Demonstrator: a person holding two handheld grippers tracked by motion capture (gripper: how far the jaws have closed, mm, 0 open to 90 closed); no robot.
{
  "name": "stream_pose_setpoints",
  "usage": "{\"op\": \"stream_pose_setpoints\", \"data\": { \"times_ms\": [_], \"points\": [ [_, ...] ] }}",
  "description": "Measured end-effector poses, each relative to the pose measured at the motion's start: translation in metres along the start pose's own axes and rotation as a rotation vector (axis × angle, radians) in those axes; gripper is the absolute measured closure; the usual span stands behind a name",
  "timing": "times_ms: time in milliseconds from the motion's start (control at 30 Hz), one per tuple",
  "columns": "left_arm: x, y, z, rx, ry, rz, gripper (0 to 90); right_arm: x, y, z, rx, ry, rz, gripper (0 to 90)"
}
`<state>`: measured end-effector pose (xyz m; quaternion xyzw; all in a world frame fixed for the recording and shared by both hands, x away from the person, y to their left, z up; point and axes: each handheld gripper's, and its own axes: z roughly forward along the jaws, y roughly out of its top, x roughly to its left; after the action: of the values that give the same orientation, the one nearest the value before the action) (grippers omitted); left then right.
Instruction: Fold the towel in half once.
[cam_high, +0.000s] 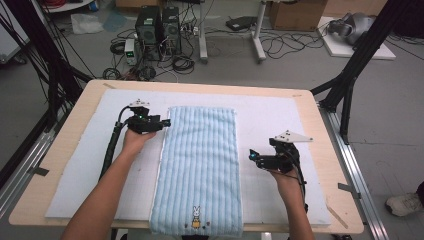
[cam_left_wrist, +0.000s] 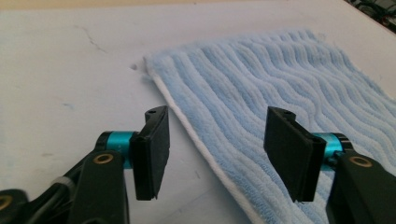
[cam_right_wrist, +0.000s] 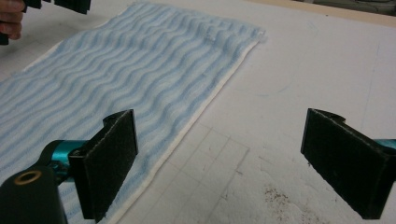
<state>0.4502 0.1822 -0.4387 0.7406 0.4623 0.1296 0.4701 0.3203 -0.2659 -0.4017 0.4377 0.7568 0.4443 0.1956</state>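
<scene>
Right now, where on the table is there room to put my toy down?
Bare white mat lies left of the blue towel, behind the left gripper. More lies right of the towel, beyond the right gripper, toward the far corner. The middle is crowded: the towel covers it.

Overhead plus two close, towel (cam_high: 200, 165)-sharing views

Light-blue ribbed towel (cam_high: 200, 165), white mat (cam_high: 265, 120)

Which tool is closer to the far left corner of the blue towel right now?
Left. The left tool sits at the blue towel's left edge, just short of that corner, jaws open astride the edge. The right tool waits off the towel's right edge, farther away.
</scene>
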Motion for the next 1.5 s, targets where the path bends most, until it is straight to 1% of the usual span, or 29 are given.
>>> {"op": "stream_pose_setpoints", "data": {
  "times_ms": [67, 133, 200, 267, 333, 400, 433, 467, 500, 600, 633, 667, 700, 733, 767, 833, 900, 967, 1033, 1067, 1100, 1167, 1300, 1333, 1367, 1433, 1467, 1500],
  "points": [
    [-0.003, -0.001, 0.005, 0.018, 0.003, 0.007, 44.3, 0.0, 0.0, 0.001, 0.006, -0.001, -0.001, 10.1],
    [-0.005, 0.0, 0.009, 0.039, 0.017, 0.027, 44.6, -0.001, -0.001, 0.001, 0.012, -0.002, 0.004, 10.1],
    [-0.006, -0.001, 0.012, 0.047, 0.021, 0.024, 45.3, -0.002, -0.001, 0.0, 0.008, -0.003, 0.01, 10.2],
    [-0.008, -0.002, 0.014, 0.057, 0.032, 0.04, 47.0, -0.001, 0.0, 0.0, 0.005, -0.002, 0.011, 10.1],
    [-0.011, -0.003, 0.016, 0.07, 0.038, 0.065, 49.5, -0.001, 0.0, 0.001, 0.01, -0.002, 0.009, 10.1],
    [-0.015, -0.006, 0.019, 0.092, 0.03, 0.088, 51.6, -0.002, 0.0, 0.002, 0.012, -0.003, 0.007, 10.1],
    [-0.018, -0.006, 0.02, 0.094, 0.051, 0.123, 51.1, -0.002, 0.0, 0.003, 0.016, -0.005, 0.009, 10.1],
    [-0.02, -0.006, 0.02, 0.096, 0.059, 0.137, 52.7, -0.002, 0.001, 0.004, 0.021, -0.007, 0.009, 10.1],
    [-0.021, -0.007, 0.021, 0.096, 0.066, 0.138, 53.9, -0.002, 0.002, 0.005, 0.024, -0.004, 0.01, 10.1],
    [-0.023, -0.007, 0.021, 0.094, 0.074, 0.165, 67.6, -0.001, 0.005, 0.01, 0.032, -0.004, -0.002, 10.1],
    [-0.024, -0.008, 0.021, 0.091, 0.06, 0.166, 72.3, -0.001, 0.006, 0.011, 0.036, -0.006, -0.005, 10.1],
    [-0.023, -0.008, 0.022, 0.09, 0.036, 0.161, 80.4, -0.001, 0.007, 0.014, 0.044, -0.004, -0.003, 10.1],
    [-0.024, -0.008, 0.022, 0.09, 0.037, 0.162, 83.5, -0.002, 0.008, 0.017, 0.048, -0.002, -0.011, 10.1],
    [-0.023, -0.008, 0.022, 0.089, 0.03, 0.155, 84.6, -0.002, 0.009, 0.02, 0.058, 0.003, -0.007, 10.1],
    [-0.021, -0.008, 0.022, 0.087, 0.021, 0.145, 85.0, -0.002, 0.011, 0.024, 0.061, 0.005, 0.0, 10.0],
    [-0.018, -0.008, 0.022, 0.083, 0.005, 0.112, 85.3, -0.003, 0.014, 0.031, 0.069, 0.0, 0.006, 10.0],
    [-0.015, -0.008, 0.021, 0.078, -0.003, 0.081, 85.3, -0.005, 0.017, 0.039, 0.075, -0.002, 0.009, 10.1],
    [-0.013, -0.008, 0.021, 0.074, -0.01, 0.06, 85.3, -0.006, 0.022, 0.049, 0.084, -0.002, 0.017, 10.1],
    [-0.012, -0.008, 0.021, 0.072, -0.014, 0.053, 85.2, -0.007, 0.026, 0.059, 0.097, -0.007, 0.014, 10.6],
    [-0.011, -0.008, 0.02, 0.074, -0.016, 0.053, 85.3, -0.006, 0.029, 0.064, 0.106, -0.004, 0.014, 15.0],
    [-0.011, -0.008, 0.021, 0.068, -0.017, 0.044, 85.3, -0.006, 0.031, 0.068, 0.099, 0.006, 0.009, 21.4],
    [-0.011, -0.008, 0.02, 0.068, -0.017, 0.039, 85.2, -0.007, 0.035, 0.078, 0.1, 0.002, -0.005, 25.1],
    [-0.011, -0.008, 0.02, 0.07, -0.021, 0.054, 85.2, -0.012, 0.036, 0.102, 0.148, -0.02, 0.041, 29.8],
    [-0.011, -0.008, 0.02, 0.075, -0.022, 0.052, 85.3, -0.013, 0.036, 0.108, 0.162, -0.031, 0.041, 35.0],
    [-0.011, -0.008, 0.02, 0.069, -0.023, 0.038, 85.3, -0.014, 0.036, 0.114, 0.175, -0.042, 0.037, 38.7],
    [-0.009, -0.008, 0.02, 0.067, -0.027, 0.031, 85.4, -0.017, 0.038, 0.122, 0.191, -0.06, 0.041, 42.6],
    [-0.009, -0.008, 0.02, 0.067, -0.028, 0.029, 85.4, -0.018, 0.04, 0.127, 0.197, -0.049, 0.057, 45.4],
    [-0.009, -0.008, 0.02, 0.068, -0.029, 0.028, 85.4, -0.019, 0.041, 0.131, 0.192, -0.041, 0.062, 46.6]
  ]
}}
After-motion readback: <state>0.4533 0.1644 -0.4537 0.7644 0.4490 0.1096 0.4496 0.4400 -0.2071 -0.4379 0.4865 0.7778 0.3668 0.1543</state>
